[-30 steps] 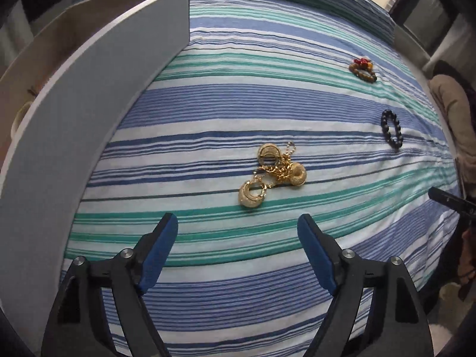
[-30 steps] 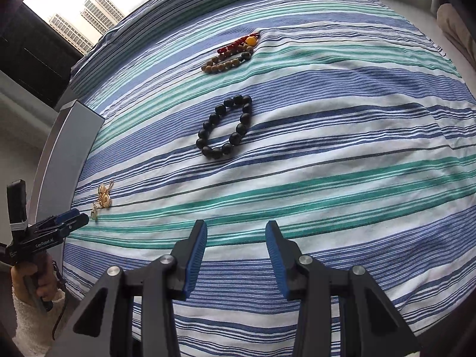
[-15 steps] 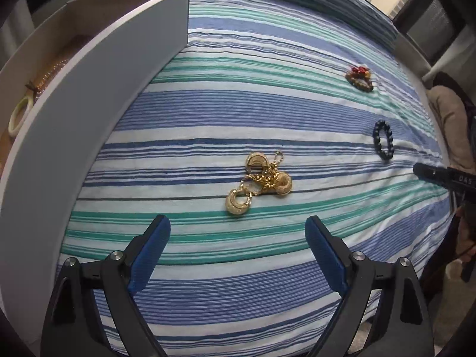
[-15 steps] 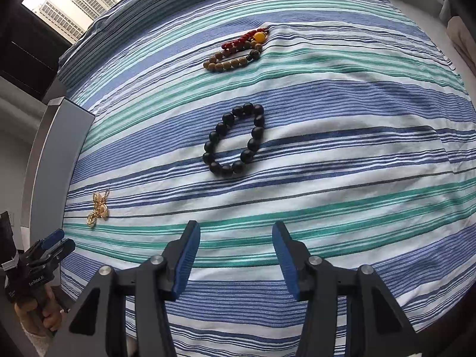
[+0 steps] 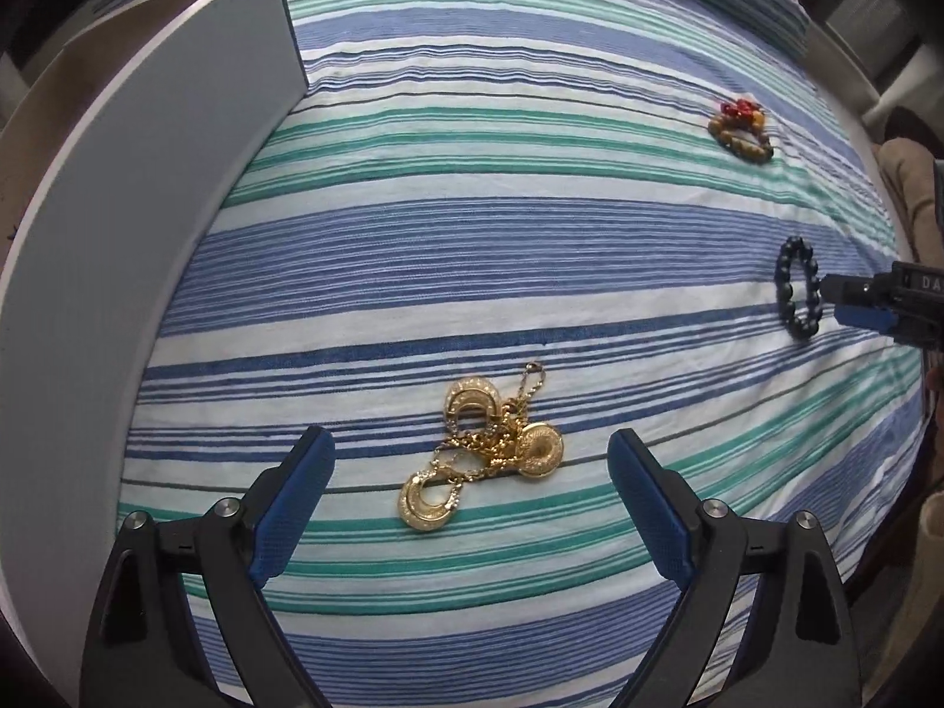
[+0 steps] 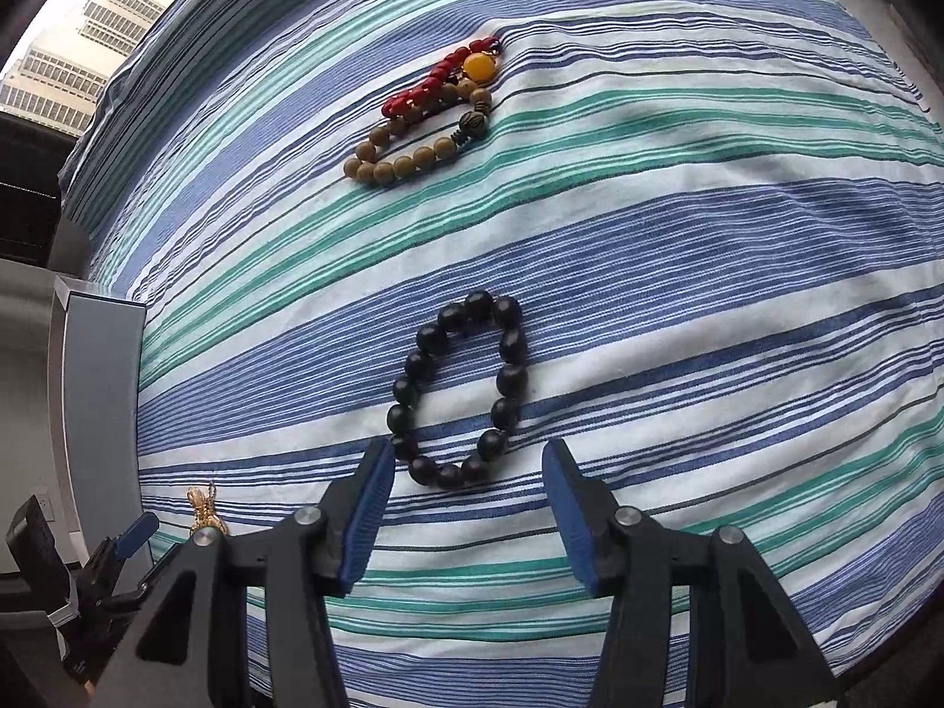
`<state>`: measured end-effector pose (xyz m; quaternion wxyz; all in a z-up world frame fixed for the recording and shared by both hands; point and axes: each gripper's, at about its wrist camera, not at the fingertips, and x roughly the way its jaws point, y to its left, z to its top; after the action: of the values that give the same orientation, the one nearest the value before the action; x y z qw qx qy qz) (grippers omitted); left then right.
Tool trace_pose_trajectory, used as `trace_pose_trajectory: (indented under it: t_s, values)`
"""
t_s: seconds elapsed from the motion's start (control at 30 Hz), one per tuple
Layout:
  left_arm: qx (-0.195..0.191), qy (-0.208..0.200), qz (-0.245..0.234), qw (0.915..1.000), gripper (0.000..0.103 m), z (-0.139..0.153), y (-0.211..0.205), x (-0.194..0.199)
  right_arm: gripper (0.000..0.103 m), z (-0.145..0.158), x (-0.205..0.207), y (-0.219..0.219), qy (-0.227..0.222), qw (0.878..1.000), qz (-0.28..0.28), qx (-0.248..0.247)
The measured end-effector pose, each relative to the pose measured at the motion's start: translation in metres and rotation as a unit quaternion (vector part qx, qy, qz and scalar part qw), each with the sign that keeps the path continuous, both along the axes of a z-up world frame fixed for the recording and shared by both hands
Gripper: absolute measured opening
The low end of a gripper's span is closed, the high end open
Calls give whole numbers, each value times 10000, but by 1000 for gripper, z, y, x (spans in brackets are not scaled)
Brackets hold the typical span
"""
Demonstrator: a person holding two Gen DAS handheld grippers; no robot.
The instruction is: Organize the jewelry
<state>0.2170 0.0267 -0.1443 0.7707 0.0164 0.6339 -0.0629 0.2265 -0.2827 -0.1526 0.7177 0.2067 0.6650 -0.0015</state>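
Left wrist view: tangled gold jewelry, hoop earrings knotted into a fine chain, lying on the blue, green and white striped bedsheet, just ahead of the left gripper and roughly centred between its blue pads. Jaws standing wide, having just been opening, touching nothing, nothing pressed. Probably handling as a light, limp, slippery clump: chain likely sagging and trailing, hoops stiff but thin. Judging the best hold to be across the knotted middle where chain and hoops meet, not on a single hoop's edge. Soft sheet likely giving under the pads, so risking pinched cloth. Standing at the left, tall grey-sided open box; contents not showing from here. Farther off, red and tan wooden bead bracelets, and black round-bead bracelet with the right gripper beside it.

Right wrist view: black round-bead bracelet lying flat as a loop on the sheet, its nearest beads just ahead of the pads of the right gripper. Jaws standing at a middling gap, having just been opening, gripping nothing. Beads hard and smooth, cord flexible; judging a pinch across one side of the loop safer than spanning the ring. Beyond, red and tan bracelets overlapping each other. Grey box wall at the left edge, inside unseen.
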Motion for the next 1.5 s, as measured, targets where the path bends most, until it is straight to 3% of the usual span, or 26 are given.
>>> trace_pose_trajectory:
  t_s: [0.33, 0.4, 0.5, 0.57, 0.6, 0.63, 0.67, 0.7, 0.83, 0.9, 1.23, 1.5]
  values:
    - [181, 230, 245, 9993, 94, -28, -3, 9, 58, -13, 23, 18, 80, 9980, 198, -594]
    - [313, 242, 172, 9991, 97, -33, -8, 9, 74, -16, 27, 29, -12, 9960, 339, -822]
    - [483, 126, 18, 9988, 96, -38, -13, 6, 82, -21, 27, 49, -9, 9893, 694, -1283]
    - [453, -25, 29, 9990, 84, -34, -12, 3, 82, -21, 24, 53, -73, 9863, 783, -1453]
    - [432, -127, 16, 9990, 66, -30, -10, 2, 78, -20, 23, 53, -110, 9853, 806, -1501]
    - [412, -187, -18, 9990, 35, -27, -9, 1, 73, -19, 21, 55, -137, 9840, 819, -1578]
    - [407, -189, -45, 9990, 19, -24, -8, 1, 56, -15, 20, 53, -219, 9832, 853, -1597]
    - [345, -134, -55, 9993, 8, -24, -8, 2, 24, -12, 19, 55, -282, 9818, 911, -1640]
    - [98, -102, -155, 9998, 8, -14, -6, 2, 22, -7, 15, 46, -259, 9822, 1058, -1531]
    - [-86, -142, -115, 9998, 8, -4, -4, 0, 12, 5, 11, 38, -373, 9842, 1050, -1379]
    - [-495, -446, -139, 9977, 8, 49, 11, -7, 12, 63, -6, 44, -848, 9800, 1341, -1199]
    - [-777, -807, -52, 9937, 8, 95, 34, -22, 12, 113, 1, 91, -1322, 9721, 1694, -938]
